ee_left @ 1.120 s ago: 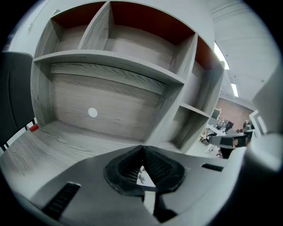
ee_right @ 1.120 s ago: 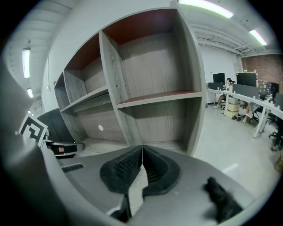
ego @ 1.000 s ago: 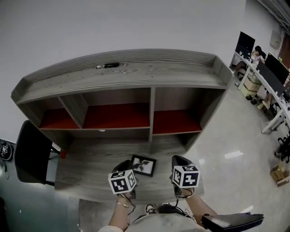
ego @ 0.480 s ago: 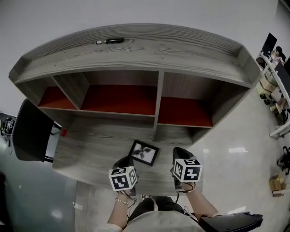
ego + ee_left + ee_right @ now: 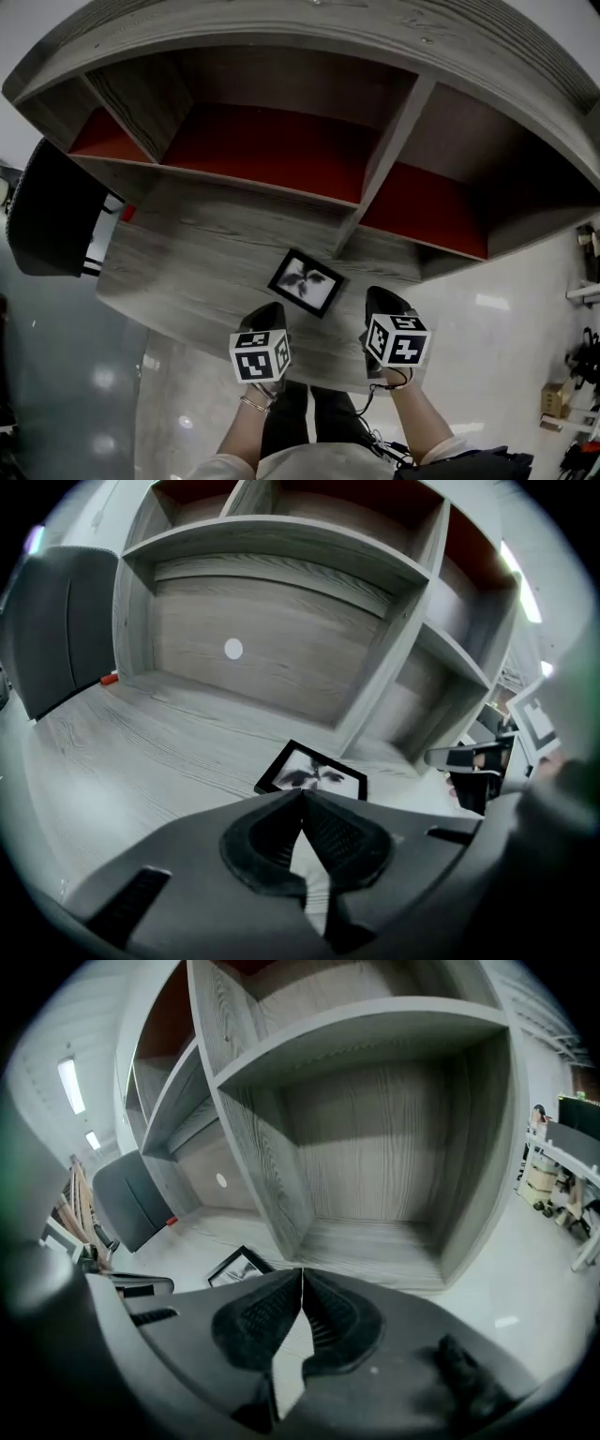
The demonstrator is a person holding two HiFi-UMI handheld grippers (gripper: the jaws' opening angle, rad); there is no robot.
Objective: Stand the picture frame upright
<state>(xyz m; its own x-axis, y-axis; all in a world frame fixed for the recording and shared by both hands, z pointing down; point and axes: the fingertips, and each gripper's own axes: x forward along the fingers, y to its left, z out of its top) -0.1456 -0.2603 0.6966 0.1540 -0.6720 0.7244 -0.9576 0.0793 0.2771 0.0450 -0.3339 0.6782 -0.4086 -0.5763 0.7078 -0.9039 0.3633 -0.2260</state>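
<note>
A black picture frame [image 5: 307, 282] with a dark plant print lies flat, face up, on the grey wooden desk [image 5: 187, 262], just in front of the shelf divider. It also shows in the left gripper view as the picture frame [image 5: 314, 772] and in the right gripper view as the picture frame [image 5: 237, 1266]. My left gripper [image 5: 265, 323] hangs just short of the frame's near left corner, jaws shut and empty. My right gripper [image 5: 383, 307] is to the frame's right, also shut and empty. Neither touches the frame.
A shelf unit [image 5: 375, 178] with red-backed compartments rises at the back of the desk. A black office chair [image 5: 52, 211] stands at the desk's left end, with a small red object [image 5: 110, 678] near it. Glossy floor lies below the desk's front edge.
Both grippers have sunk toward the desk and come closer to the frame. The head view has tipped down and moved in, so the shelf now fills the top of the picture.
</note>
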